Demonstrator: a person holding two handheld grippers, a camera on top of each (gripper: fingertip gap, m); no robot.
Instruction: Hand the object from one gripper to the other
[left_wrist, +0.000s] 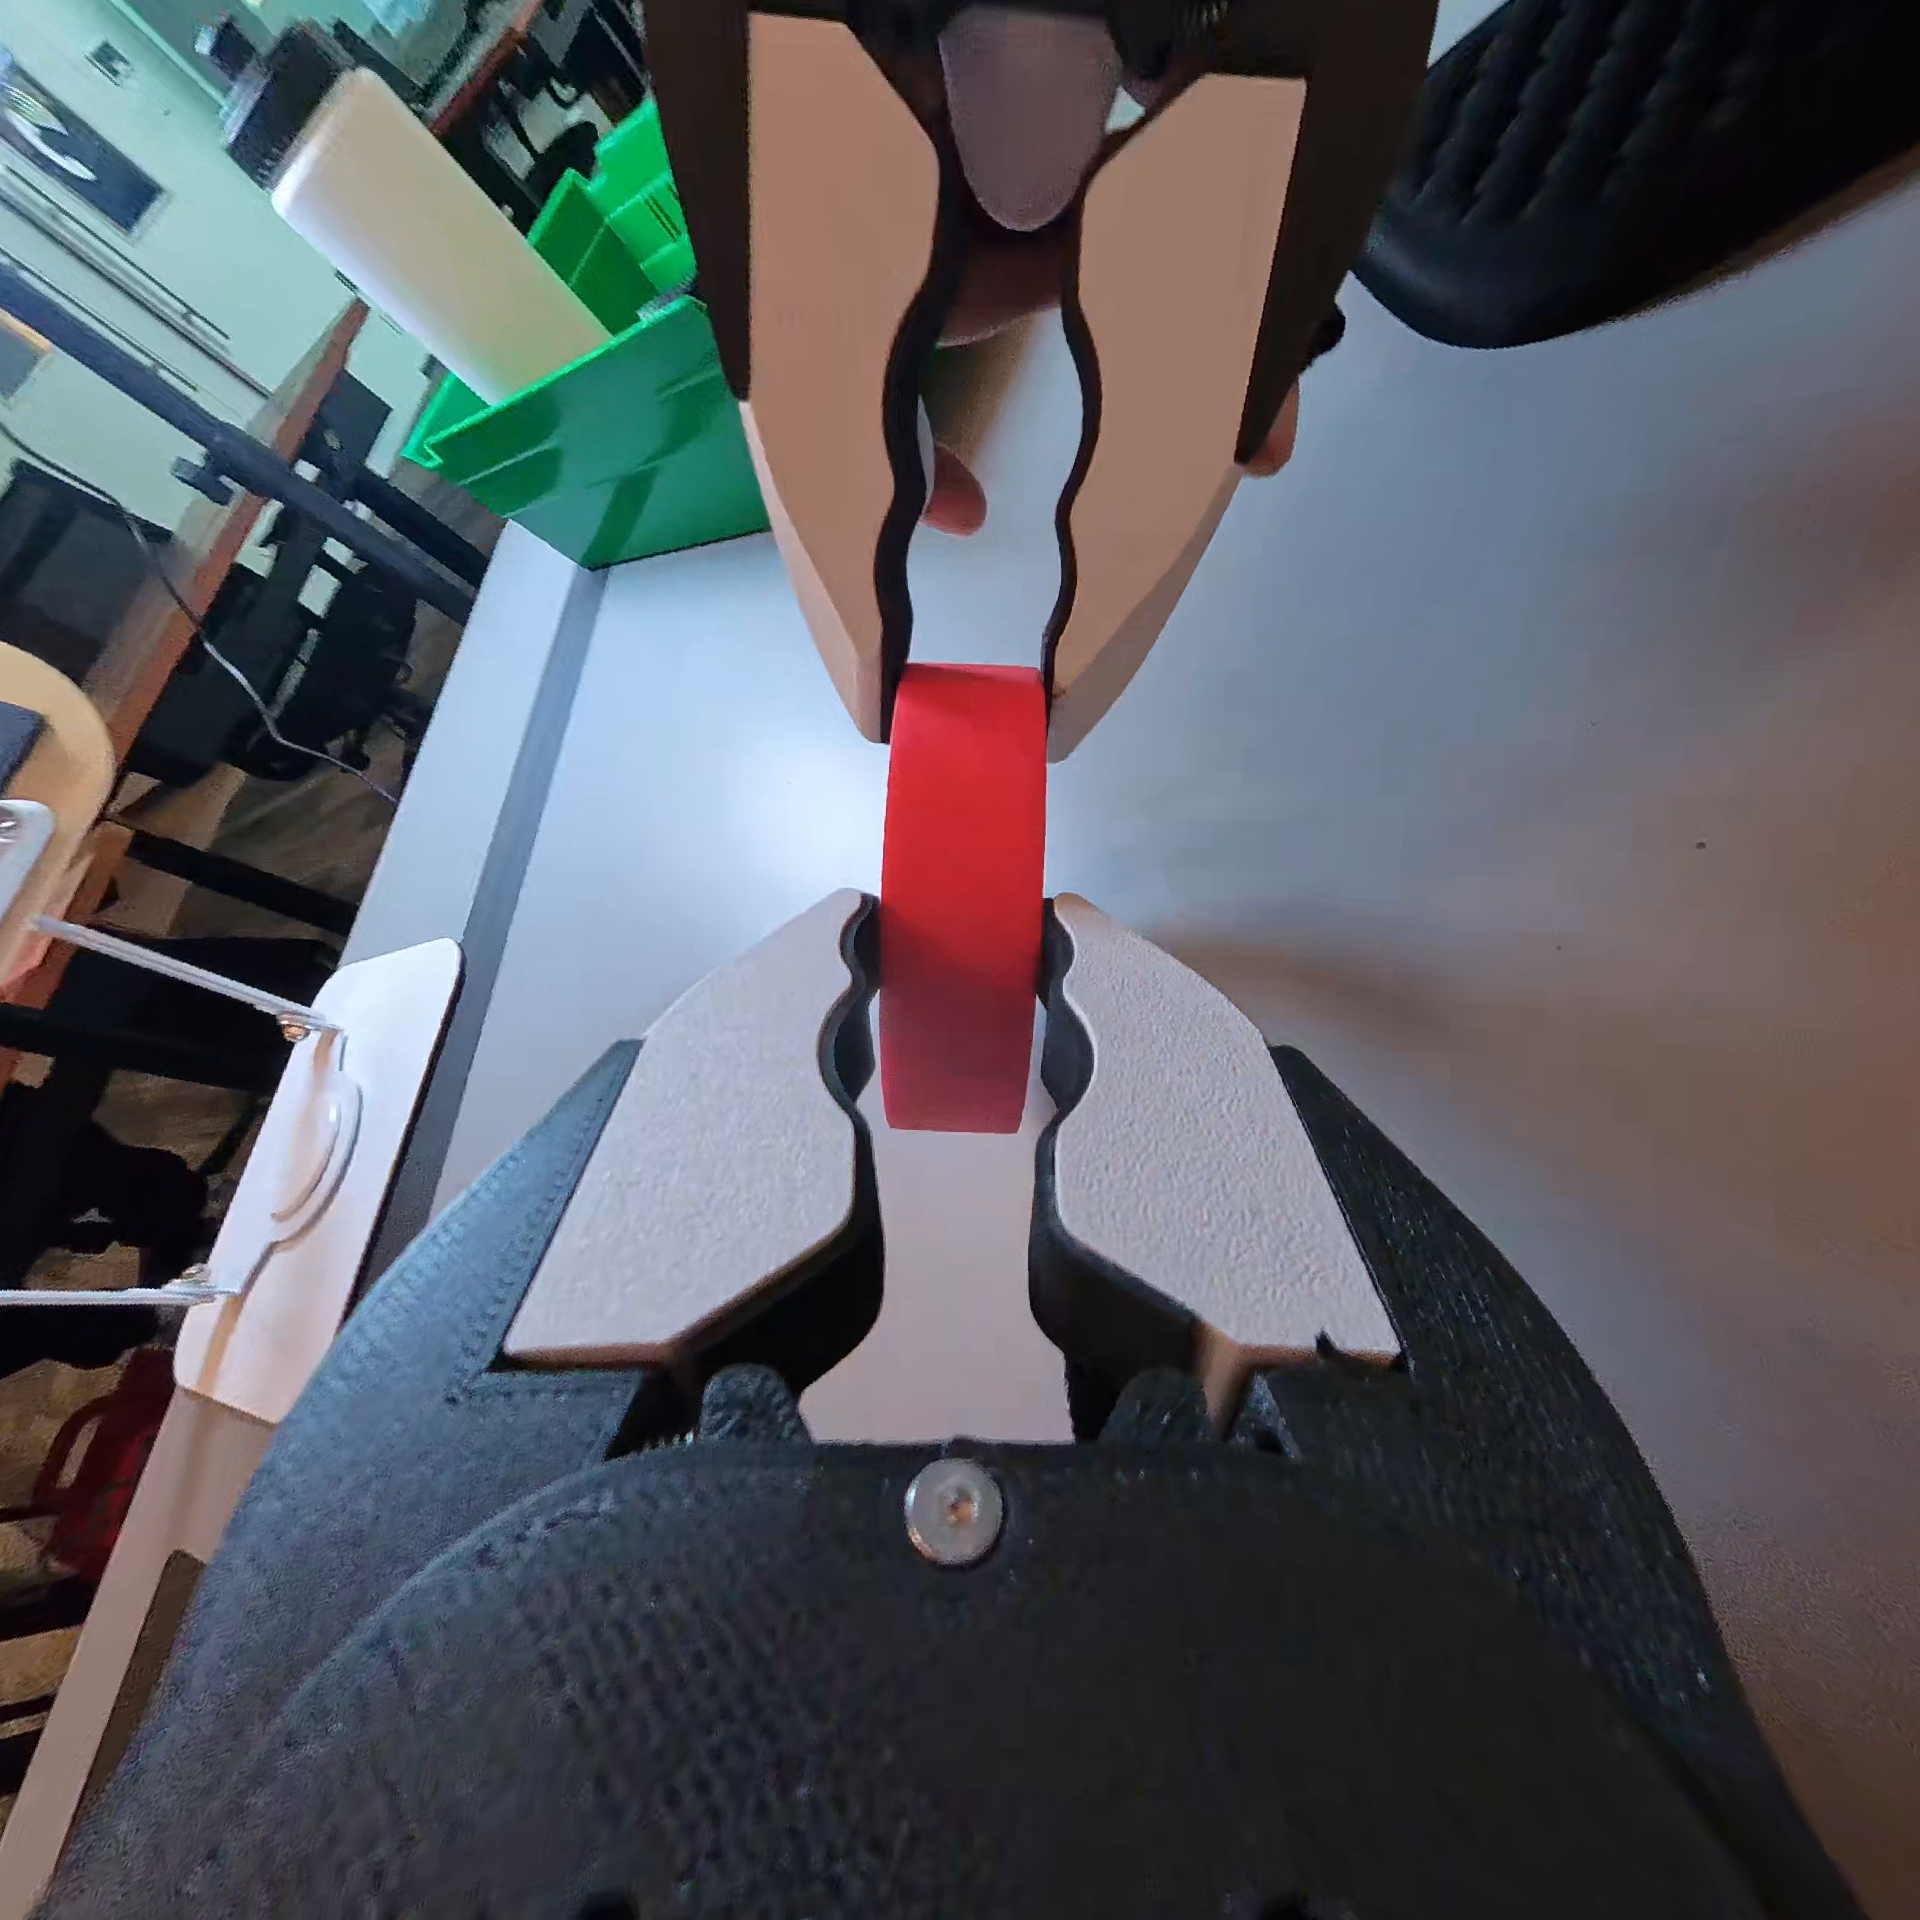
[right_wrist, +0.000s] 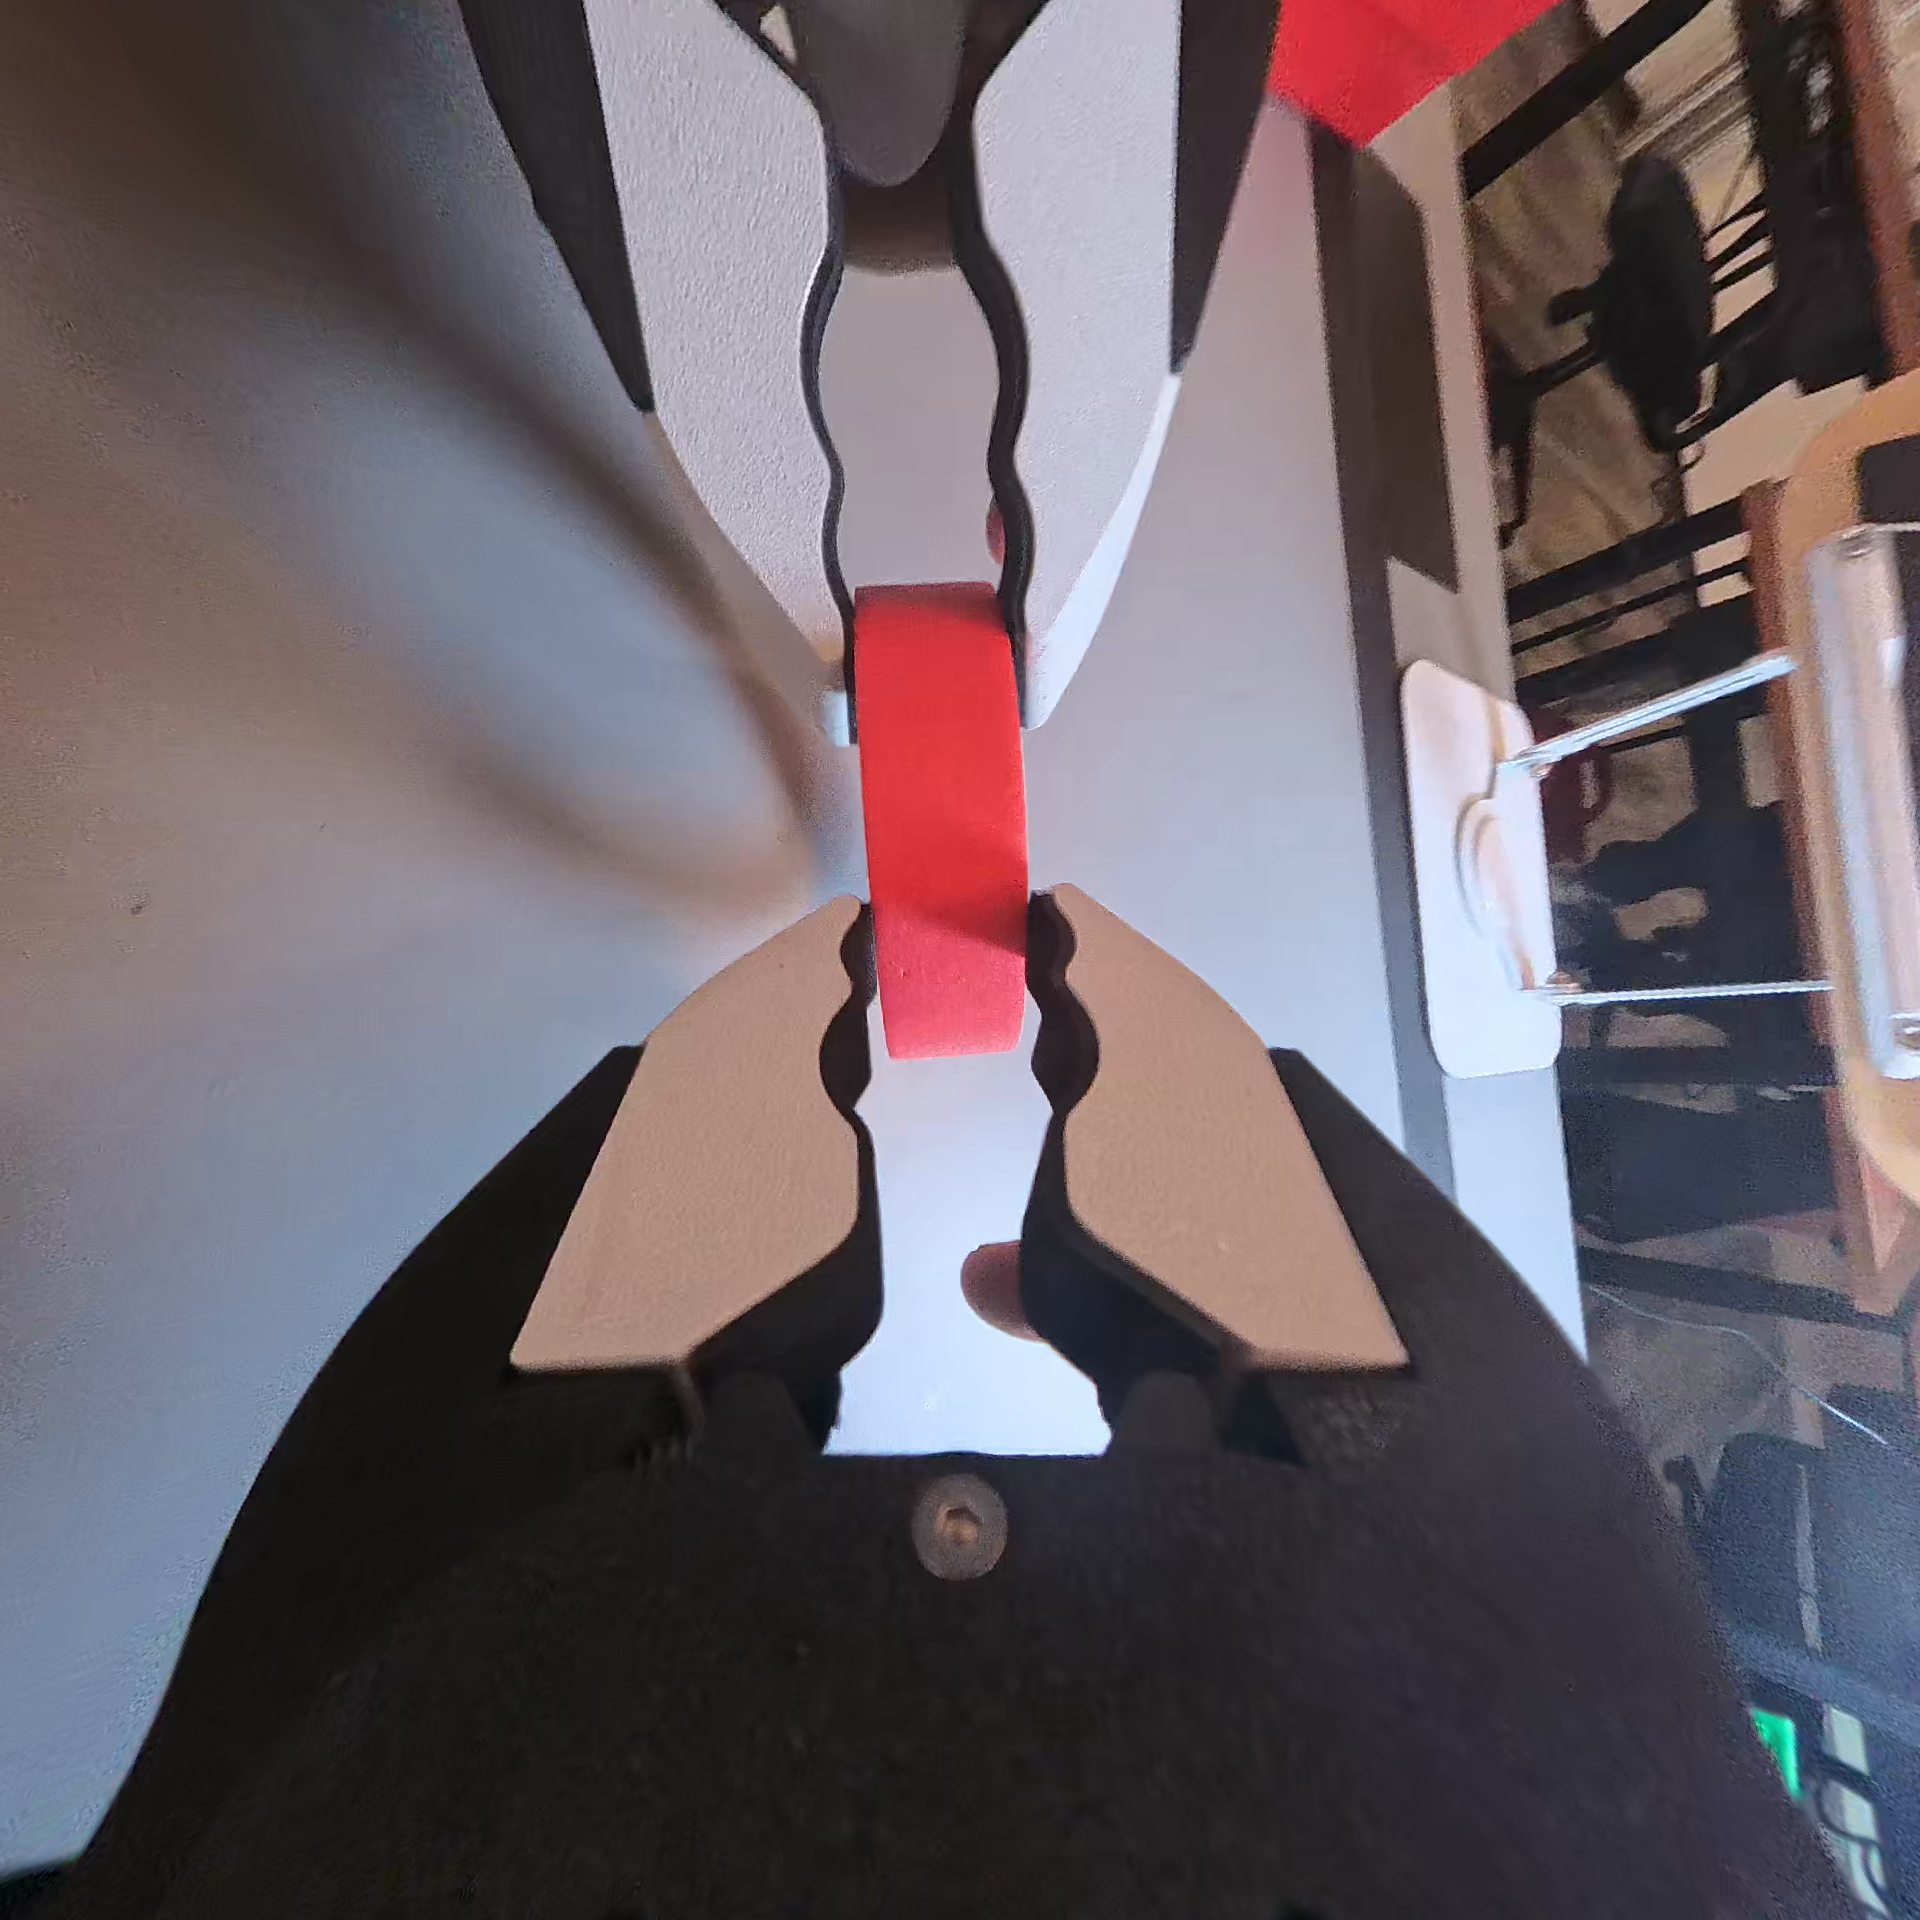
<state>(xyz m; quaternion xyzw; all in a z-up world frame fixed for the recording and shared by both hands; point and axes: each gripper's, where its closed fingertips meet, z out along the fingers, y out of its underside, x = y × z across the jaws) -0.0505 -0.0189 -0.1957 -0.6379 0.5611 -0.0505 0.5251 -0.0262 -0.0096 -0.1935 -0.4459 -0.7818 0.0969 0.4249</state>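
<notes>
Gripping one red ring (left_wrist: 961, 904) from opposite ends, above the grey table (left_wrist: 1455, 831)

Left gripper (left_wrist: 958, 997): both wavy black pads contact the ring's flat sides; jaws closed on it. Right gripper (right_wrist: 948, 977): pads likewise pressed against the ring's near end in the right wrist view, clamped on it. The ring stands on edge between the two, clear of the tabletop. Farther out in the left wrist view: green bins (left_wrist: 613, 436) at the table's far edge, a white cylinder (left_wrist: 426, 260) leaning over them
</notes>
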